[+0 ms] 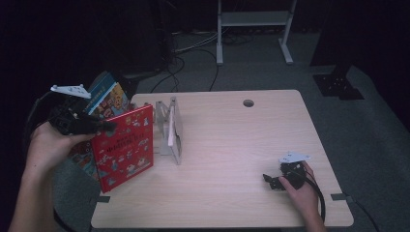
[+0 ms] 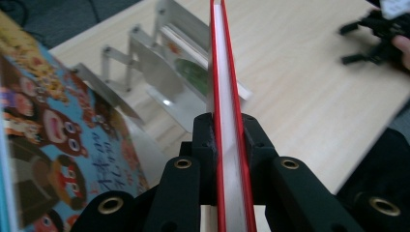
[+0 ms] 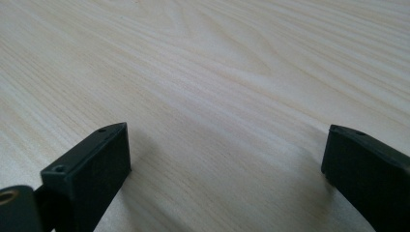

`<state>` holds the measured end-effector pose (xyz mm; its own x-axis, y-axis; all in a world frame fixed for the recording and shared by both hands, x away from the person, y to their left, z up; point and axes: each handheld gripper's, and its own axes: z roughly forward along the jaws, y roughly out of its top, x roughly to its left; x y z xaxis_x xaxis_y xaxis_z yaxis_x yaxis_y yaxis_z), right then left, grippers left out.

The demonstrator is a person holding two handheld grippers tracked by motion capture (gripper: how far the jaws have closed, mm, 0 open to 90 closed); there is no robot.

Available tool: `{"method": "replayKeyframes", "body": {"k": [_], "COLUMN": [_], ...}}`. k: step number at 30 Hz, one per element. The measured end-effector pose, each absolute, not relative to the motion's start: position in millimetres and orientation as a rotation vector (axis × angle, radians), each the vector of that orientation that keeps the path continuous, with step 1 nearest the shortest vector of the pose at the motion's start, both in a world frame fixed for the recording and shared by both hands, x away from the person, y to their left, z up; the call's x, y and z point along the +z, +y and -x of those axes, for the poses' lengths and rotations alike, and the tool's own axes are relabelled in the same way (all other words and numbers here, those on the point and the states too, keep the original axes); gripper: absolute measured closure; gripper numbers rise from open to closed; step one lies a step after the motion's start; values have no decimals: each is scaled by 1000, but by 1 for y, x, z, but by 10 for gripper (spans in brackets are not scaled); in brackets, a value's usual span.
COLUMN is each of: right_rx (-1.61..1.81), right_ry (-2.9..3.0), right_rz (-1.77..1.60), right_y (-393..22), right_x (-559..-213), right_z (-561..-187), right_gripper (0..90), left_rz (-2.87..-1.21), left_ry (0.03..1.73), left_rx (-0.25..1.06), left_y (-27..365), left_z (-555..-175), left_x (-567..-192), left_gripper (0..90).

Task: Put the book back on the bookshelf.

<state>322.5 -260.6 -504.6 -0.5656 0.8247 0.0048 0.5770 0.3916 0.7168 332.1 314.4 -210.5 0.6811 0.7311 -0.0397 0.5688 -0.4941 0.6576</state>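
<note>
The left claw (image 2: 227, 130) grips a red book (image 1: 124, 147) upright beside a metal book rack (image 1: 170, 126) holding one thin book (image 1: 171, 126). The right claw (image 1: 271, 181) rests released on the table (image 1: 232, 145).

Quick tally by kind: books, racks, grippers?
Books: 3 — red book, blue book, book in the rack
Metal rack: 1
Grippers: 2 — left gripper shut on the red book, right gripper open over the table
Total: 6
</note>
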Motion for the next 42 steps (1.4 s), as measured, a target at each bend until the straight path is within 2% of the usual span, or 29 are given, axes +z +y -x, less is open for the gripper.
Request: {"method": "replayKeyframes", "body": {"k": [6, 24, 42], "right_rx": [975, 976, 976], "right_ry": [2304, 2304, 2303], "right_rz": [-1216, -1217, -1216], "right_y": [-261, -261, -261], "right_x": [-505, -505, -505], "right_z": [-322, -322, -323], "right_gripper": [27, 27, 27], "left_rz": [-2178, -2088, -2063], "left_ry": [1078, 1190, 1241], "left_rx": [370, 471, 512], "left_y": [311, 296, 296], "left_z": [-352, -402, -425], "left_x": [-215, -235, -250], "left_gripper": [792, 792, 791]}}
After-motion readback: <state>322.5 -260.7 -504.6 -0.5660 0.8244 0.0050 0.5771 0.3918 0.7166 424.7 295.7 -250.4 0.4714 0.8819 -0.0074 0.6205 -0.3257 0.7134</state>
